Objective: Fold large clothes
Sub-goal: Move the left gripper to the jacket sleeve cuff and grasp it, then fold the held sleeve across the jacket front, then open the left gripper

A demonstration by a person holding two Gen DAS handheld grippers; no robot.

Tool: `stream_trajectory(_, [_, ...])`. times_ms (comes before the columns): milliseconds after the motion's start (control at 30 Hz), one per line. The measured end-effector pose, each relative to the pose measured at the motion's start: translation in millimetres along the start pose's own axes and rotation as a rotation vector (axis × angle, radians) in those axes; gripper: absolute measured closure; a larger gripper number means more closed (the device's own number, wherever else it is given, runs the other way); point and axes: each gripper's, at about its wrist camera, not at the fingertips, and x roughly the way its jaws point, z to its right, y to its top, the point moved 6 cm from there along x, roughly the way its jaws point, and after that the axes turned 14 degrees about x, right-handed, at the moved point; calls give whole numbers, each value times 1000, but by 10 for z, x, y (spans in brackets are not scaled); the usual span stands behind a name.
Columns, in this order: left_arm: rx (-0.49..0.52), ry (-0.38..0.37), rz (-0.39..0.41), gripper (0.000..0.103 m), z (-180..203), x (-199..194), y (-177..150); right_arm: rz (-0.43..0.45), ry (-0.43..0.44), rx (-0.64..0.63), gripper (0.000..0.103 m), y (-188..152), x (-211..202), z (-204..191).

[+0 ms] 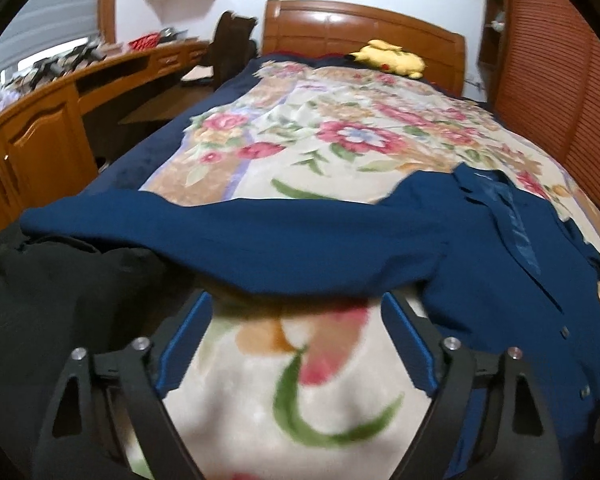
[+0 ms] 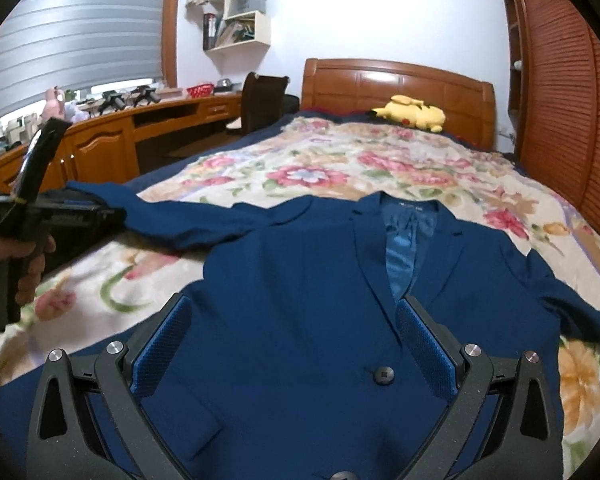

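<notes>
Both tools [image 1: 296, 300] [image 2: 292, 316] open over blue jacket [image 2: 300, 272] on floral blanket [image 2: 340, 168], wood headboard [image 2: 396, 84] behind.

No text can be read. The neck label inside the blue jacket [image 2: 410, 207], upper middle of the right wrist view, carries pale marks too small to make out.

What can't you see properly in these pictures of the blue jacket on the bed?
- Blue jacket: its bottom hem, right wrist view, cut off by the lower edge behind the right claw.
- Far sleeve: its end runs off the right edge.
- Left wrist view: the floral blanket under the left claw is blurred.
- Neck label: too small to read.
</notes>
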Motion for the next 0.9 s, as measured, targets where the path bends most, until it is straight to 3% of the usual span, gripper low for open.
stream_trajectory(167, [-20,58,-69,30,-154,267,-15,-10,7,2,0,-22,-2,3])
stream_trajectory(433, [-121,40,-139,31,-309,592,-95,-12,17,9,0,-22,-23,12])
stream_trajectory(567, [-143,42,-132,32,-360,670,-53,-5,18,11,0,-11,-51,29])
stream_trajectory(600, [-151,43,-134,36,-379,693,-43,-4,18,13,0,-8,-63,39])
stream_trajectory(667, [-173,44,-140,60,-411,737,-39,-3,18,15,0,-1,-85,58])
stream_trajectory(733, [-180,59,-152,66,-439,787,-34,0,14,15,0,2,-104,82])
stream_trajectory(767, [-175,67,-147,80,-449,799,-27,1,13,14,0,9,-113,87])
stream_trajectory(833, [-170,85,-147,95,-469,814,-12,5,11,16,0,29,-129,121])
stream_trajectory(900, [-163,82,-131,102,-462,800,27,9,8,20,0,55,-147,158])
